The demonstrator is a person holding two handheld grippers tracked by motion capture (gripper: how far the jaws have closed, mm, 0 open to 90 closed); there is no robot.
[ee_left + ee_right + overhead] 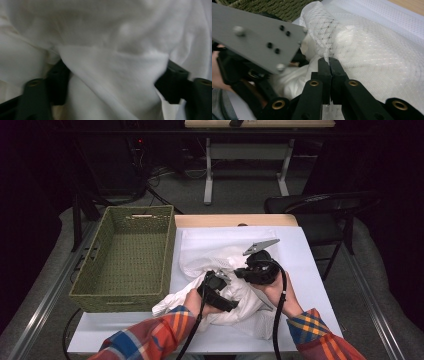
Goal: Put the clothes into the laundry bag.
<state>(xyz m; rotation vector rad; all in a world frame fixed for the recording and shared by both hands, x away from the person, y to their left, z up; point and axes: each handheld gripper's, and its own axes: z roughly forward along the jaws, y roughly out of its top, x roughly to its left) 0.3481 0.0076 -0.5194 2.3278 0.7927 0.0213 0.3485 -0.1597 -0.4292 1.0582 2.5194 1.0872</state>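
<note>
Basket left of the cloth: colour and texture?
Olive-green woven wicker basket, clearest in the high view; a corner also appears in the right gripper view.

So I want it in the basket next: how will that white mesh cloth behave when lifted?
Probably floppy: the white mesh cloth bunches where the right claw pinches it. Likely light, being thin netting. It may trail, since folds sprawl beside the basket.

We take the woven basket (125, 257) as our landmark: its tall walls block any low pass across the table's left side, though its hollow lies open from above. Just right of the basket, the crumpled white cloth (220, 280) heaps across the white mat (305, 270), with the left gripper (216, 287) and right gripper (257, 267) crowded close upon it. Further right of the basket, the mat's right strip offers us bare room.
</note>
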